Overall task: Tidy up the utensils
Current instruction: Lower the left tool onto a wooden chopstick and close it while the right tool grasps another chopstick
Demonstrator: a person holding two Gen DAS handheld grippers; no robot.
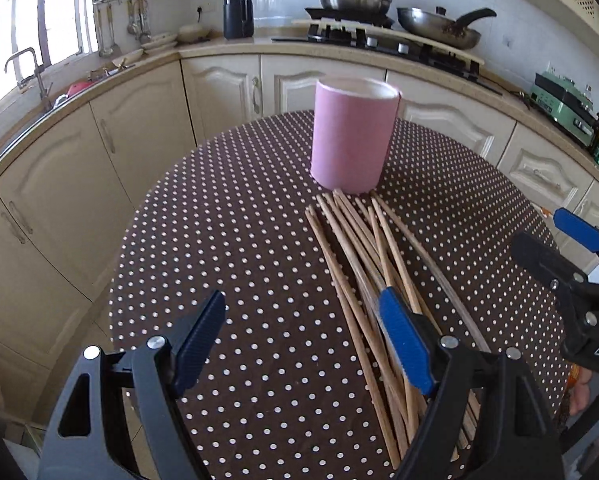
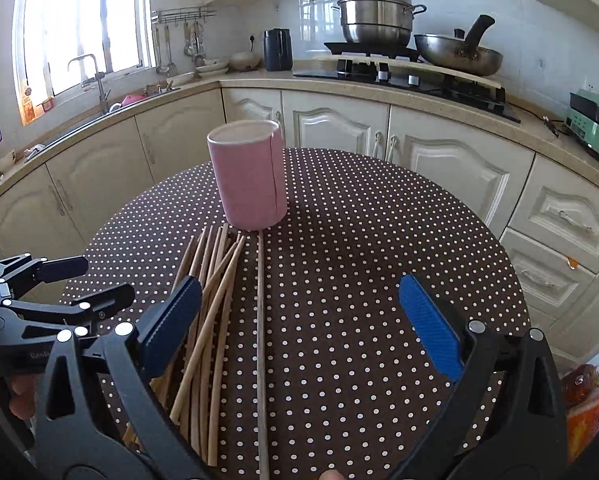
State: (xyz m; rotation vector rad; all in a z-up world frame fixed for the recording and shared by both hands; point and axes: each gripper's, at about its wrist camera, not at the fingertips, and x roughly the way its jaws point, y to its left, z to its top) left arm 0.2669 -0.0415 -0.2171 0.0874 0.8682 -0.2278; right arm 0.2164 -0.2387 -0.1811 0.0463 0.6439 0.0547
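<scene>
Cream kitchen cabinets are curving behind a brown, white-dotted surface (image 1: 235, 240). I am holding my left tool (image 1: 303, 344) low in the frame, its fingers spread wide apart and gripping nothing. My right tool (image 2: 299, 320) is likewise hanging apart and empty. Wooden chopsticks (image 1: 363, 264) are lying loose in a fanned pile at center, their far tips just beside an upright pink cup (image 1: 353, 136) above them.
</scene>
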